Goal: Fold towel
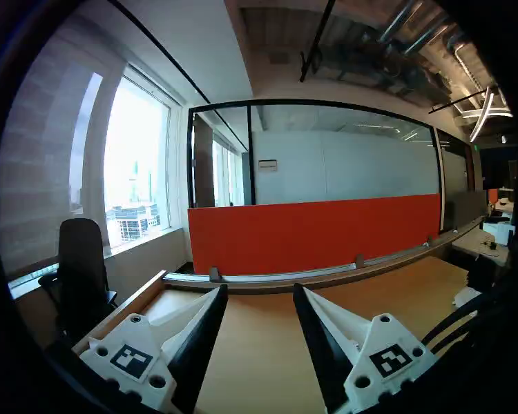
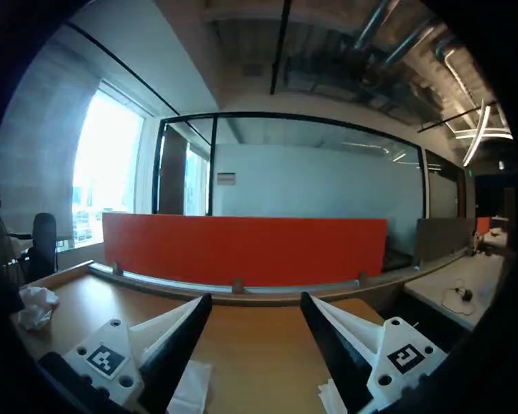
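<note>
Jaws: both pairs standing released, grasping nothing. Left gripper (image 1: 259,303), right gripper (image 2: 255,310) hovering over bench (image 1: 259,366). Towel (image 2: 190,386) lying just beneath right jaws. Advising: lowering level, pinching matching corners.

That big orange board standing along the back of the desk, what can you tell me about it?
The orange board is a long, low, flat screen, plain and matte, with no marks that I can make out. It stands upright along the far edge of the wooden desk. Its bottom edge sits along a pale rail that has small clips spaced along it. Behind it rises a glass wall in a black frame.
</note>
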Available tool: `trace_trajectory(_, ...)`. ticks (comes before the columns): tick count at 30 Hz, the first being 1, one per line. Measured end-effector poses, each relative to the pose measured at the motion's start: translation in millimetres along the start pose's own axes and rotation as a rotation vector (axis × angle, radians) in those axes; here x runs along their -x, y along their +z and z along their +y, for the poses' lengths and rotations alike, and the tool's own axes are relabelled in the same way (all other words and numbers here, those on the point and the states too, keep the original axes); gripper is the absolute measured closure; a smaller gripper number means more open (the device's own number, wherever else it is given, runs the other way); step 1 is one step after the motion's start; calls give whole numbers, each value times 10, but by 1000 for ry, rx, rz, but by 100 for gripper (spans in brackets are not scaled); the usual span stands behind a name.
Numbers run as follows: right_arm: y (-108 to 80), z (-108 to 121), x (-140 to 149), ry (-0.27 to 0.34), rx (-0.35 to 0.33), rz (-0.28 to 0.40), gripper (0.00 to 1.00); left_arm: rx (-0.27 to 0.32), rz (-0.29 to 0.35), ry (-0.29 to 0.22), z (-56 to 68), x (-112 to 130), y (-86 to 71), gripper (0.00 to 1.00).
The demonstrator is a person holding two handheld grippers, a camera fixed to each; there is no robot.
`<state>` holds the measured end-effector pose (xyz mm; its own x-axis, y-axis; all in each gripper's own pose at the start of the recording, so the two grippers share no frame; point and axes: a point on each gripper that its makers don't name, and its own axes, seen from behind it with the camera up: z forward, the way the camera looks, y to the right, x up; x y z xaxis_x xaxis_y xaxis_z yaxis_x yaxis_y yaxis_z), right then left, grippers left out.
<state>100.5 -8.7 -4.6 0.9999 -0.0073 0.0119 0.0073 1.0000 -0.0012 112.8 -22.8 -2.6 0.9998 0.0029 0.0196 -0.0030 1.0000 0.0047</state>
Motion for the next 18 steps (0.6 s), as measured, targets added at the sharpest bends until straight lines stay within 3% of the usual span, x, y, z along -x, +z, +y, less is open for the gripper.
trace_trajectory(9,-15,-66,24,-21,-27,-27,1,39,-34,5,52,59,-6,31)
trace_trajectory(18,-3,-270,104,-66,-131,-82,1,141,-85,55,265,168,19,31)
